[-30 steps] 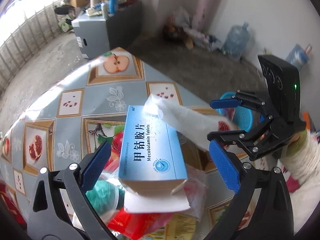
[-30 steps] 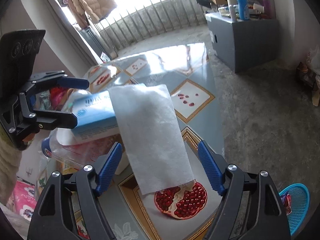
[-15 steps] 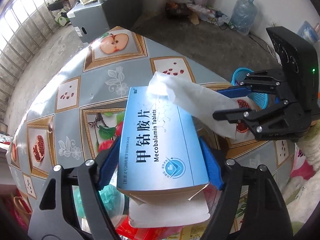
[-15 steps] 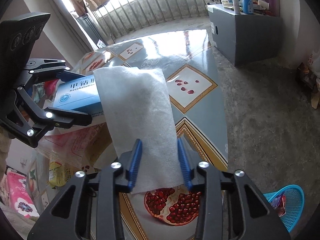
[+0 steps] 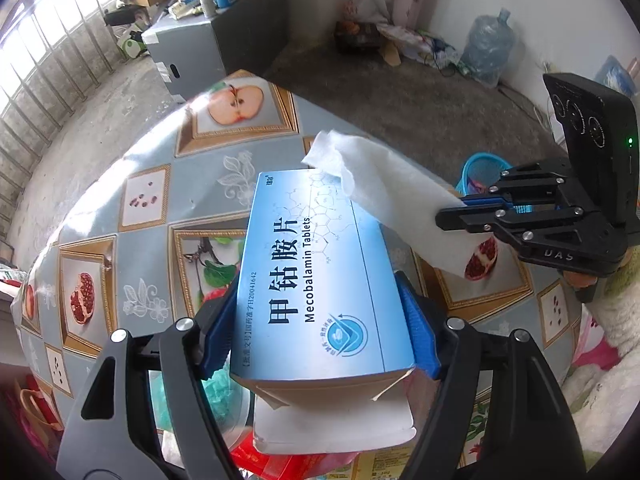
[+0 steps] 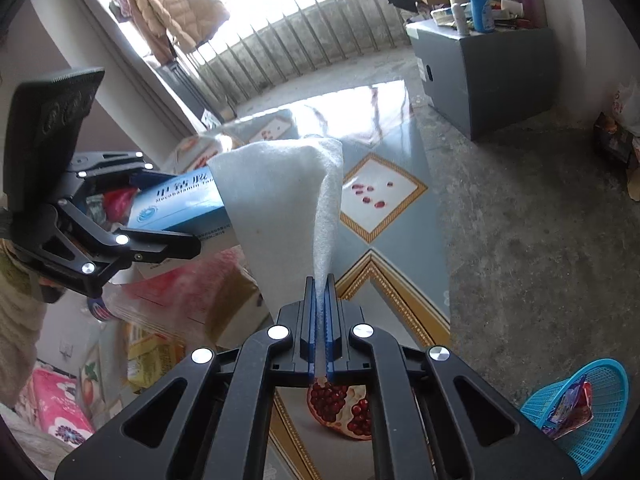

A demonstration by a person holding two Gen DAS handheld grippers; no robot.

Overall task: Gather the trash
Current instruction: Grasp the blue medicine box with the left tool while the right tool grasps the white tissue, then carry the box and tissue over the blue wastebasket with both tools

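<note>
Left wrist view: the left tool (image 5: pixel 320 332), wide apart a second ago, now clamps the blue cardboard tablet box (image 5: pixel 316 280); the right tool (image 6: pixel 319 320) has pinched the white tissue sheet (image 6: pixel 280 208).

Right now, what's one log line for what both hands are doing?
left gripper: shut on medicine box | right gripper: shut on white tissue | blue basket: on floor

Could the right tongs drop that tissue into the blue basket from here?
Probably yes: the right tongs pinch the tissue, and the basket sits on the floor beside the table's edge, nothing between.
</note>
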